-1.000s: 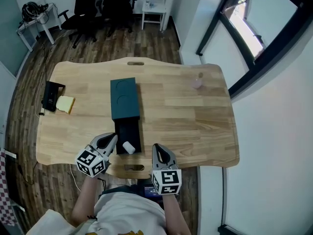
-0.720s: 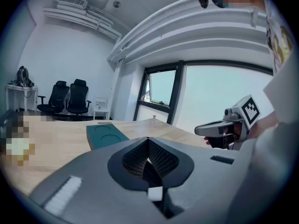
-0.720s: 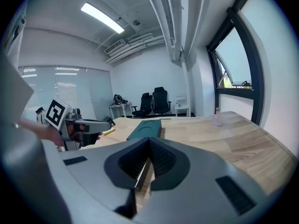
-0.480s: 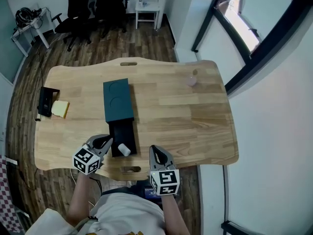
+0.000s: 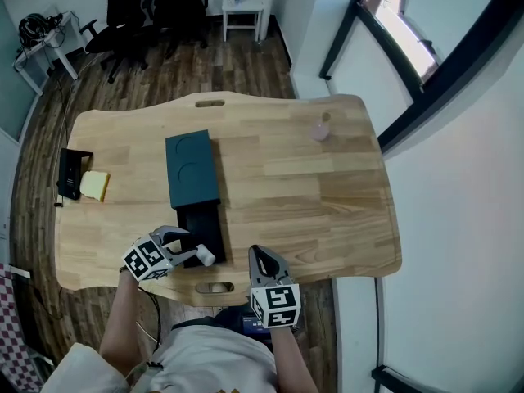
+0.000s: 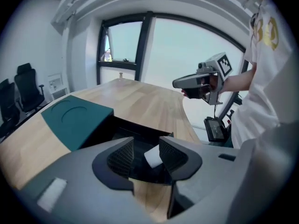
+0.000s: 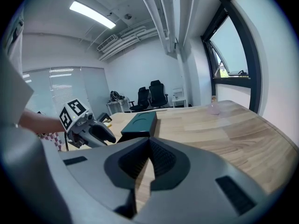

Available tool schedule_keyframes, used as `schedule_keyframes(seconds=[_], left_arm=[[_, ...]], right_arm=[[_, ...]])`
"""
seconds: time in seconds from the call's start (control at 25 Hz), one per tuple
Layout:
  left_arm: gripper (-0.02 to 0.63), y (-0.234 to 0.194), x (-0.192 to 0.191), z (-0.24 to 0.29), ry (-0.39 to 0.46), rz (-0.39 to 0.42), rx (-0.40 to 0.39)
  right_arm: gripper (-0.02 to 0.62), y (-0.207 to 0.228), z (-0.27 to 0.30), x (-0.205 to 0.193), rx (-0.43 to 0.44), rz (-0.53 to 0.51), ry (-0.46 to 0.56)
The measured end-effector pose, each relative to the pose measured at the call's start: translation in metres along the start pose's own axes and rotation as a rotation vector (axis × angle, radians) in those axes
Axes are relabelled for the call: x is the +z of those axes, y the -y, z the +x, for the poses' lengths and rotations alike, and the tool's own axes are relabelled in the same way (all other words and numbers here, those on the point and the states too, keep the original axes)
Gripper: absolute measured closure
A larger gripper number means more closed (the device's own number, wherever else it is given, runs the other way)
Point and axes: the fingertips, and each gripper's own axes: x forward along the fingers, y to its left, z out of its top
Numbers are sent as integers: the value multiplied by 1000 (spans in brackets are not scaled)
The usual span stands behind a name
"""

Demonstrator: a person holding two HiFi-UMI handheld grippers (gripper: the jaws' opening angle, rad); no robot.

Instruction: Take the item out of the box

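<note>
Head view: the left gripper (image 5: 193, 249) reaches sideways into the box's black tray (image 5: 199, 222), which juts out from under the teal cover (image 5: 192, 169) toward the table (image 5: 311, 195) edge, presumably to fetch the small white item (image 5: 206, 257) at the tray's near end; the right gripper (image 5: 256, 257) waits just beside. Left gripper view: its jaws are opening, with the item lying between them unpinched and the tray otherwise bare; right gripper view: jaws pressed together, empty.
</note>
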Motion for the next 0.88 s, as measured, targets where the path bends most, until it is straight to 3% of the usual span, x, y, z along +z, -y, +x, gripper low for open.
schedule_keyframes(seconds=[0.24,0.48,0.64,0.88], left_arm=[[419,21,-27,22,-221,166,-207],[413,25,-48,32,-406,330,-317],[405,25,-50,40,-471,456,-349],[397,39,-54,47,-540,555,-419]], right_arm=[[591,7,5,-15,6,12,-43],[591,10,13,-14,9,11,-45],[591,12,17,-19,20,21,-66],[591,9,18,-21,44,38,-78]])
